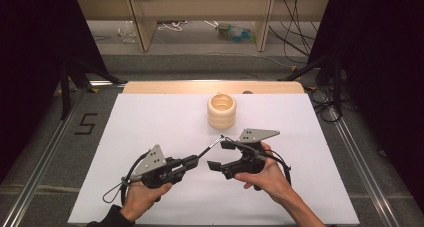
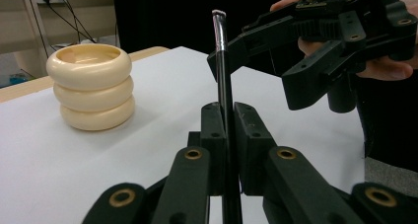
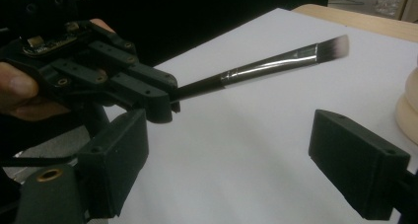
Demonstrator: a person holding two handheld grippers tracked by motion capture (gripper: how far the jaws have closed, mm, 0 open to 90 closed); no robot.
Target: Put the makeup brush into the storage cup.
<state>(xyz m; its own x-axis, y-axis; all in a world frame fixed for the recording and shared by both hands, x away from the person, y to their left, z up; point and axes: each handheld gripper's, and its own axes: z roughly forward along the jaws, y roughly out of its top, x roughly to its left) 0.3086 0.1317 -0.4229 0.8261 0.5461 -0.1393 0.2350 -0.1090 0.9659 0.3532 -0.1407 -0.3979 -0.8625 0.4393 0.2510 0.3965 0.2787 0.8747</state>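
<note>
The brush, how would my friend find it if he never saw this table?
Start at the big white sheet covering the table, then look near the person's hands, in front of the cream holder made of three stacked rings. The brush is the thin black stick clamped in the left gripper, with a silver band and a slanted bristle tip pointing up toward the open right gripper.

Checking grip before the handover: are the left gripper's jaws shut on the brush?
Shut: the left gripper has both pads pressed against the brush handle.
</note>
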